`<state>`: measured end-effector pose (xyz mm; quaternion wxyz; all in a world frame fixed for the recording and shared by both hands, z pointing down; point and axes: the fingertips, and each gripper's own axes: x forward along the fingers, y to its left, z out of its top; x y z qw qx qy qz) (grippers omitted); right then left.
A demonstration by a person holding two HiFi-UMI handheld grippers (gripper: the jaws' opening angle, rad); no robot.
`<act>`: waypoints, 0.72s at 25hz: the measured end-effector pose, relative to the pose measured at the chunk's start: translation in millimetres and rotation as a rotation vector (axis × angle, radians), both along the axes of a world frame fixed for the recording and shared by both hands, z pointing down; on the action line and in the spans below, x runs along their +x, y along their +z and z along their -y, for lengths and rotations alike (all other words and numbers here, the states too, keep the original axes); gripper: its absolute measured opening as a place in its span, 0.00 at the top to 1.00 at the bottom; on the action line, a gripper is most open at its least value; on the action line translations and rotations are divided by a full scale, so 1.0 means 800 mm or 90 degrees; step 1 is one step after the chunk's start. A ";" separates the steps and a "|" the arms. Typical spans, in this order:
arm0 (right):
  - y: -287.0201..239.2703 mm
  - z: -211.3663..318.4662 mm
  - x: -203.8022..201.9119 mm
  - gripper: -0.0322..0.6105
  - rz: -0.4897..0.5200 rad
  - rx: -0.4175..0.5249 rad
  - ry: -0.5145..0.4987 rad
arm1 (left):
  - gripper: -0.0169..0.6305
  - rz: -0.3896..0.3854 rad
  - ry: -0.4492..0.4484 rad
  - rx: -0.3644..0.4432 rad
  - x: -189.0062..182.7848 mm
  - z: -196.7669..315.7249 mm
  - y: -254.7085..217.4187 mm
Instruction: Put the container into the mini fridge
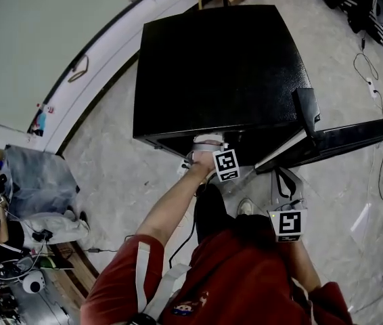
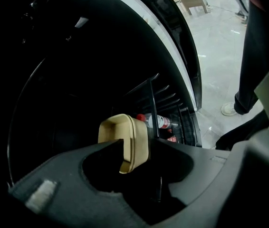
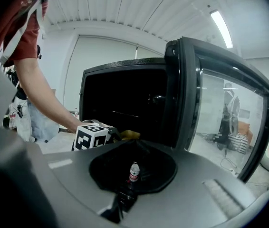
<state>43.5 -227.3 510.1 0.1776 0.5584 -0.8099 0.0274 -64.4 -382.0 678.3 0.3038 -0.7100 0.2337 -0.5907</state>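
Beige container (image 2: 130, 136) inside mini fridge (image 1: 218, 73), between parted left tool (image 2: 135, 148) jaws.

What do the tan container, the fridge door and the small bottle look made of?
Container: matte tan with a thick rounded rim, likely moulded plastic. Fridge door: dark glossy frame, plastic or painted metal, around a see-through pane, probably glass. Bottle: clear body, red cap and label, likely plastic.

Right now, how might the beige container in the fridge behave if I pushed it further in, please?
The beige container looks like rigid moulded plastic, so it should probably slide, not flex. Its smooth, rounded sides might skid aside.
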 end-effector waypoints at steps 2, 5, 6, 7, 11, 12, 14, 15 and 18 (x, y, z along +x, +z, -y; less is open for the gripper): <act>-0.004 0.002 -0.001 0.95 0.013 0.005 -0.001 | 0.68 -0.002 -0.006 0.001 -0.002 -0.005 -0.004; -0.003 0.002 -0.003 0.95 0.025 0.004 -0.008 | 0.69 0.003 -0.014 -0.005 -0.007 -0.017 -0.007; -0.001 0.002 -0.004 0.95 0.023 0.004 -0.013 | 0.68 0.006 -0.018 -0.007 -0.011 -0.022 -0.007; 0.000 0.003 -0.004 0.95 0.024 0.005 -0.017 | 0.68 0.009 -0.021 -0.007 -0.014 -0.026 -0.008; -0.005 0.004 -0.004 0.95 0.035 0.012 -0.029 | 0.68 0.008 -0.031 -0.008 -0.019 -0.049 -0.014; -0.004 0.005 -0.004 0.95 0.035 0.013 -0.033 | 0.68 0.005 -0.035 -0.008 -0.020 -0.054 -0.017; -0.001 0.005 -0.004 0.95 0.036 0.010 -0.040 | 0.68 -0.005 -0.046 -0.007 -0.022 -0.066 -0.024; 0.001 0.005 -0.005 0.95 0.037 0.008 -0.043 | 0.68 -0.010 -0.051 -0.007 -0.023 -0.072 -0.028; 0.002 0.007 -0.009 0.95 0.042 0.006 -0.055 | 0.69 -0.022 -0.064 -0.004 -0.025 -0.092 -0.041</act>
